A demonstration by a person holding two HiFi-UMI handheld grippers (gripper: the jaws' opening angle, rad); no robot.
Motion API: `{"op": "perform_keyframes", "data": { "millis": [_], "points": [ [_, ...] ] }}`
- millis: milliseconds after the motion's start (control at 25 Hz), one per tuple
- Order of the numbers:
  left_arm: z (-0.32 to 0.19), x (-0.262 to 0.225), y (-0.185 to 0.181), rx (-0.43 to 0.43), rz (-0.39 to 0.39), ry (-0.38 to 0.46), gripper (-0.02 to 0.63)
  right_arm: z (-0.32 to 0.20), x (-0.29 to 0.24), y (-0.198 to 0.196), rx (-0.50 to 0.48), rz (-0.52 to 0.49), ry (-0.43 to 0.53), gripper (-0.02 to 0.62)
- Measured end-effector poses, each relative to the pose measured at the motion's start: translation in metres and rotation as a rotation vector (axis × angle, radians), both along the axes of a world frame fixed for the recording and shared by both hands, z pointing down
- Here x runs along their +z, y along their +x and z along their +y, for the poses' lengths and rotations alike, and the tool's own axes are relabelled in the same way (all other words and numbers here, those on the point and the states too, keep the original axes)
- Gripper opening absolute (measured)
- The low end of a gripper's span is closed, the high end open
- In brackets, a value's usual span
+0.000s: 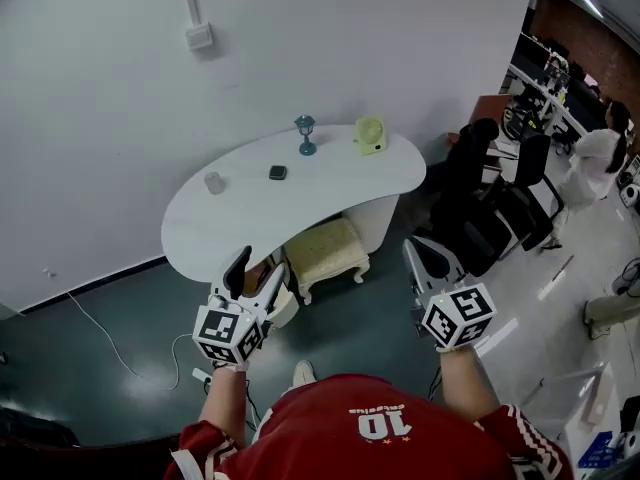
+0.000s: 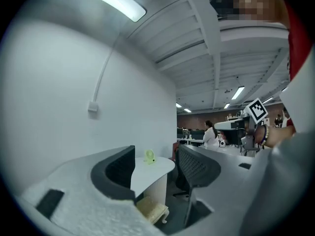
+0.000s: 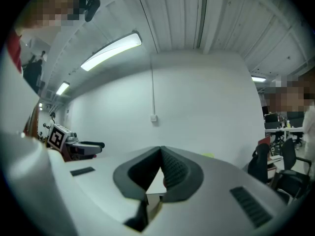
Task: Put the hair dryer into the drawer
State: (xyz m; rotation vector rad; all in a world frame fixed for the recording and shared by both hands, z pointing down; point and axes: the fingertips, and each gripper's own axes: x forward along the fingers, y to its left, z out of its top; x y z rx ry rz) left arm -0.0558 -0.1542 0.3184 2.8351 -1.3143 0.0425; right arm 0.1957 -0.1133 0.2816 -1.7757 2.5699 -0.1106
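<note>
No hair dryer and no drawer can be made out in any view. In the head view my left gripper is held up in front of the white curved table, its jaws apart. The left gripper view shows the left gripper with nothing between its dark pads, only the table's end and a pale green fan beyond. My right gripper hangs to the right of the table over the floor. In its own view, the right gripper has its pads meeting at the tips, with nothing in them.
On the table stand a teal lamp-shaped ornament, the green fan, a small dark object and a grey cup. A cream stool sits under it. Black office chairs crowd the right. A cable lies on the floor.
</note>
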Motion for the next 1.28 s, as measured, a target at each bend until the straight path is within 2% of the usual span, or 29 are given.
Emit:
{"op": "perform_keyframes", "data": {
  "millis": [200,400,720,1040,1280],
  "points": [
    [0.036,-0.059,-0.001,-0.001,0.030,0.109,0.265,0.004,-0.040,-0.005,-0.021,-0.027,0.079,0.005],
    [0.060,-0.098,-0.021,-0.097,0.039,0.207,0.238,0.003,-0.057,-0.021,-0.059,-0.028,0.116,0.005],
    [0.077,-0.104,-0.050,-0.199,0.036,0.215,0.191,0.003,-0.056,-0.045,-0.093,-0.023,0.118,0.005],
    [0.091,-0.099,-0.051,-0.202,0.021,0.227,0.099,0.011,-0.046,-0.067,-0.131,-0.004,0.095,0.005],
    [0.087,-0.102,-0.051,-0.190,0.055,0.228,0.067,0.013,-0.046,-0.066,-0.126,0.004,0.092,0.005]
  ]
}}
